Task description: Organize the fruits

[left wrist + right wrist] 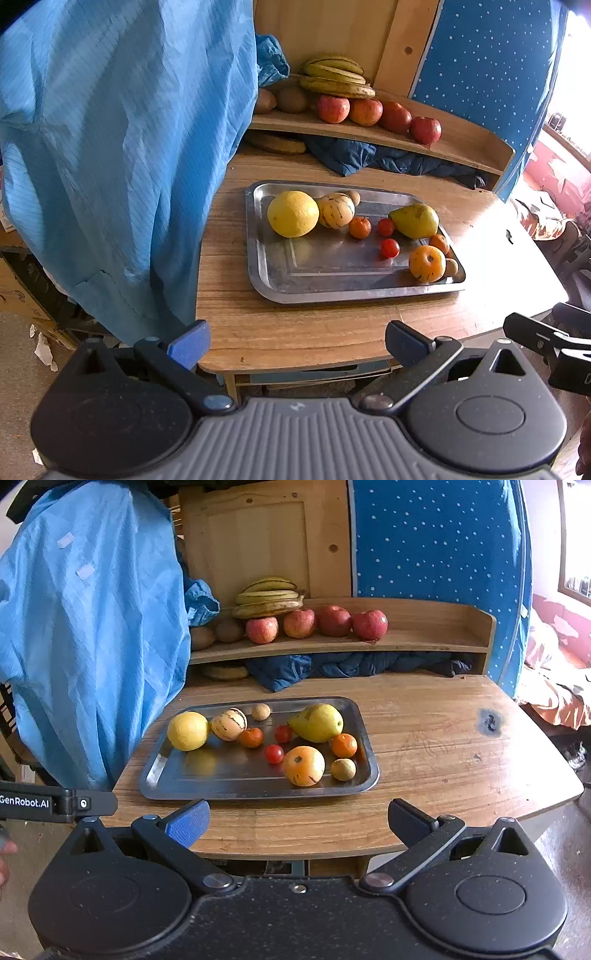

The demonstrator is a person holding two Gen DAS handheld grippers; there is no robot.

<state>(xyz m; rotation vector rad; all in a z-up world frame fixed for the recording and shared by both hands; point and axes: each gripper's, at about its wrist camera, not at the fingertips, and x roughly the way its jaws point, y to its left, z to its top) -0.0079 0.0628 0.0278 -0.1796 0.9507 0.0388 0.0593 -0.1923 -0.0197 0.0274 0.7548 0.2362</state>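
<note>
Both the left hand-held gripper point(295, 339) and the right hand-held gripper point(297, 819) are wide open and empty, near the counter point(443, 738) edge. The metal tray point(258, 794) holds ten fruits. On the shelf point(424, 638) are four apples point(334, 620) and one banana bunch point(267, 598).

A shiny metal tray point(162, 771) sits mid-frame, full of loose fruit. A big yellow lemon point(187, 731) lies at its left end. A row of red apples point(317, 622) rests on the shelf above.
</note>
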